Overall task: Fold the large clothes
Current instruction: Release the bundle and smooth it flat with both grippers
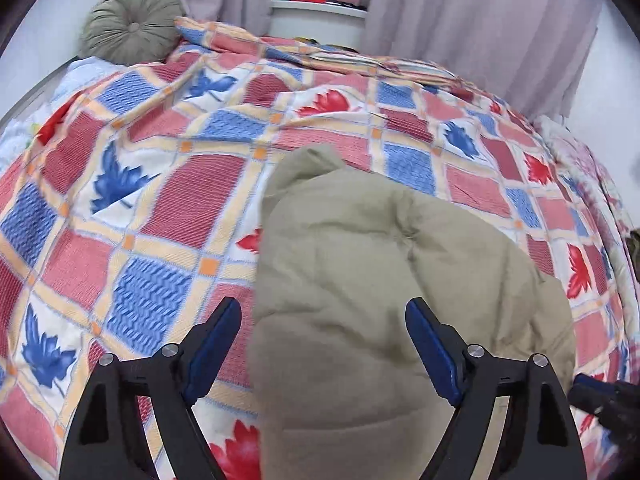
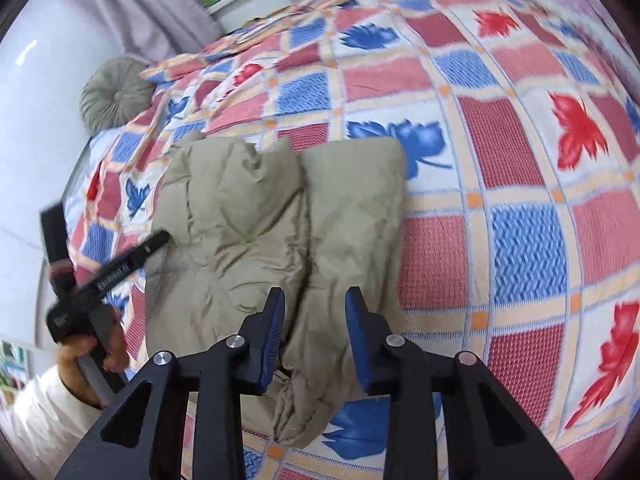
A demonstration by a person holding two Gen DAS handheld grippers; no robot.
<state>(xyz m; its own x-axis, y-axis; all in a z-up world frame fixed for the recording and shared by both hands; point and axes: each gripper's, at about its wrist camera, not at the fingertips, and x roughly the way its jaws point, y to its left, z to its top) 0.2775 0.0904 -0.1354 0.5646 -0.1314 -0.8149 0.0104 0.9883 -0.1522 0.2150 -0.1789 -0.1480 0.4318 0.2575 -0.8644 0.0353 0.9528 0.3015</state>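
Observation:
A khaki padded coat (image 1: 380,272) lies bundled lengthwise on the bed, with two long folds side by side in the right wrist view (image 2: 260,220). My left gripper (image 1: 323,306) hovers over the coat's near end, its jaws wide apart and nothing pinched between its blue pads. My right gripper (image 2: 315,294) hangs above the seam between the two folds, jaws narrower but apart, with the cloth lying loose below them. A hand (image 2: 86,350) holds the left gripper at the coat's left edge, one of its fingers (image 2: 156,240) near the cloth. A right gripper finger (image 1: 586,382) shows at the left wrist view's lower right.
A quilt (image 1: 160,200) with red and blue leaf squares covers the whole bed. A round green cushion (image 1: 132,24) rests at the head by the white wall. Pale curtains (image 1: 460,12) and a white shelf (image 1: 316,8) with a red box stand behind the bed.

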